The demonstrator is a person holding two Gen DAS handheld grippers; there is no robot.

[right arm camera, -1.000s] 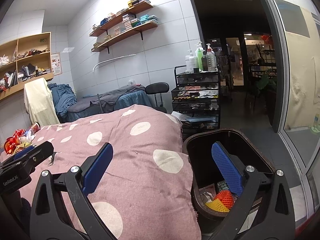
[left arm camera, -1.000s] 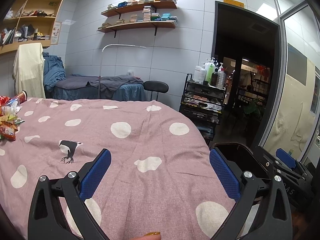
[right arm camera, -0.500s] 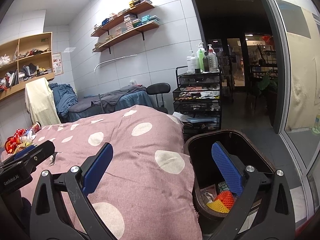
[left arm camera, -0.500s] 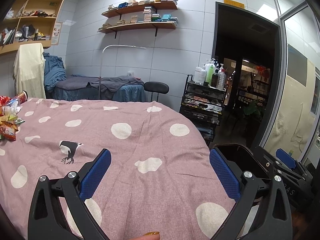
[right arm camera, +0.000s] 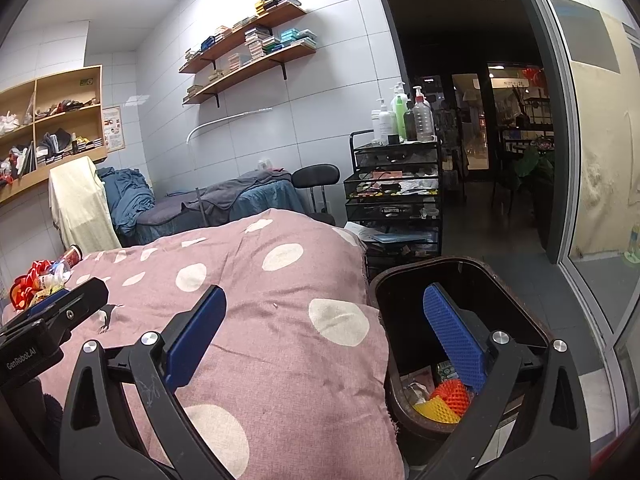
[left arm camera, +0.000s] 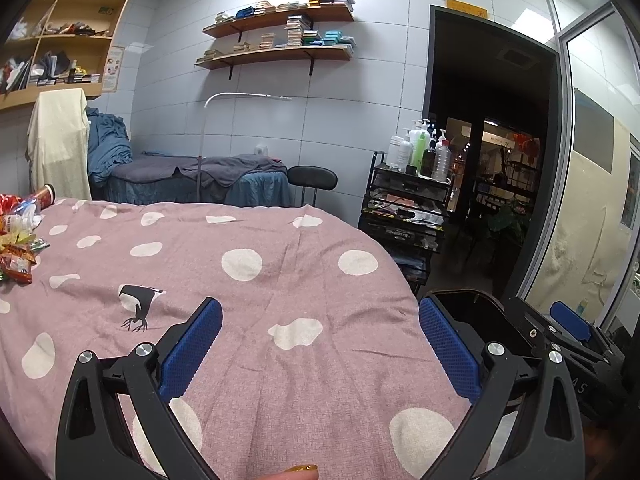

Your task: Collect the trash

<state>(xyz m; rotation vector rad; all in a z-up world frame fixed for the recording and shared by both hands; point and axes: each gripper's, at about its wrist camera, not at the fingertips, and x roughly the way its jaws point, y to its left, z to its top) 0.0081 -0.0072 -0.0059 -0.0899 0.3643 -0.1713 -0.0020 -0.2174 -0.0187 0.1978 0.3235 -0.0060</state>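
A pile of colourful wrappers and a small bottle [left arm camera: 18, 240] lies at the far left of the pink polka-dot cover [left arm camera: 260, 280]; it also shows in the right wrist view [right arm camera: 40, 280]. A dark trash bin [right arm camera: 460, 280] stands at the cover's right edge, with red and yellow netting [right arm camera: 448, 398] inside. My left gripper [left arm camera: 320, 344] is open and empty above the cover. My right gripper [right arm camera: 324, 340] is open and empty, its right finger over the bin's mouth. The bin's rim shows in the left wrist view [left arm camera: 464, 296].
A black wire cart [right arm camera: 396, 196] with bottles on top stands behind the bin. A black stool [left arm camera: 312, 178] and a massage bed [left arm camera: 208, 180] stand by the back wall. A glass partition [right arm camera: 592, 160] and a dark doorway are at the right.
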